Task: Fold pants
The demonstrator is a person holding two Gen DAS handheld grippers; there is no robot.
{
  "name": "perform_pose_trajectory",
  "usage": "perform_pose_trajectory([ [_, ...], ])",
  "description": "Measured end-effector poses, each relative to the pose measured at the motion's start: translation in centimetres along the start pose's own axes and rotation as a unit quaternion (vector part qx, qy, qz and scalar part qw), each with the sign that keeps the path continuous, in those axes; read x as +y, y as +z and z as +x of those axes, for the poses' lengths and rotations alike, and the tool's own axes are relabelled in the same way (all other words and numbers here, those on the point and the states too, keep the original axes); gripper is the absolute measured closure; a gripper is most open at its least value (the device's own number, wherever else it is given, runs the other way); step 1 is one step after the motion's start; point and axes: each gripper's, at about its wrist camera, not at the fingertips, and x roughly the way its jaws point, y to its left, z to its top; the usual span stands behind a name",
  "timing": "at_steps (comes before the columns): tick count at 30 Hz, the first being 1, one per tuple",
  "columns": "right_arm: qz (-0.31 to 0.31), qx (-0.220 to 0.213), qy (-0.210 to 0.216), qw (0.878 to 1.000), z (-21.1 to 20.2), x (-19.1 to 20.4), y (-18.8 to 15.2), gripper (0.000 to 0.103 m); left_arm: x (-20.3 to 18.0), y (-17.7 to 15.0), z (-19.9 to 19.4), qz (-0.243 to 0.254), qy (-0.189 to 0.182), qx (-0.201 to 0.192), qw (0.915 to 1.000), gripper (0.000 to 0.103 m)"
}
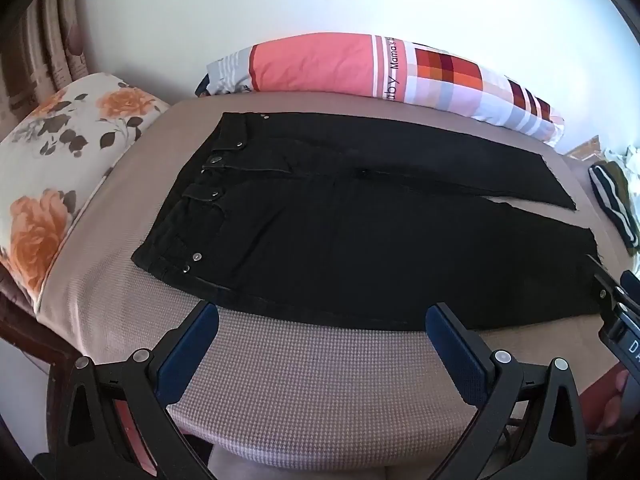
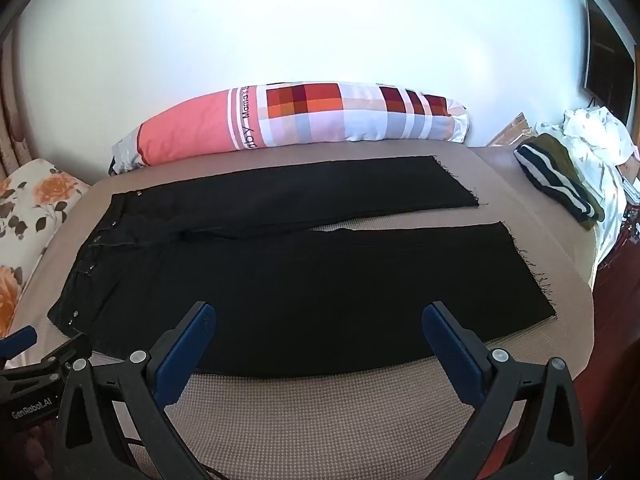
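Black pants (image 1: 360,240) lie flat on a beige waffle bedspread (image 1: 300,380), waistband to the left, two legs spread apart to the right with frayed hems. They also show in the right wrist view (image 2: 320,292). My left gripper (image 1: 322,320) is open and empty, at the near edge of the near leg. My right gripper (image 2: 320,320) is open and empty, over the near edge of the near leg, further right. The right gripper's edge shows in the left wrist view (image 1: 616,304).
A long pink and checked bolster (image 2: 304,120) lies along the wall behind the pants. A floral pillow (image 1: 60,168) sits at the left. A striped dark garment (image 2: 556,180) and white clothes (image 2: 596,136) lie at the right end of the bed.
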Motion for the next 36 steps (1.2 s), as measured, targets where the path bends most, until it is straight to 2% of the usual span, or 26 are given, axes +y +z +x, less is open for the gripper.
perform_pose_trajectory([
  [4,-0.002,-0.003,0.004,1.000,0.0,0.0,-0.2,0.000,0.0,0.0,0.1,-0.003,-0.013,-0.001,0.9999,0.000],
  [17,-0.012,0.010,-0.002,1.000,1.0,0.5,-0.7,0.000,-0.7,-0.4,0.1,0.011,-0.005,-0.028,0.9995,0.000],
  [25,-0.008,0.019,0.000,1.000,1.5,0.2,-0.7,0.000,-1.1,-0.3,0.7,0.020,-0.015,-0.008,0.9997,0.000],
  [36,-0.010,0.023,0.002,1.000,1.6,0.2,-0.7,0.000,-1.7,-0.3,0.6,0.028,-0.007,-0.022,0.9993,0.000],
])
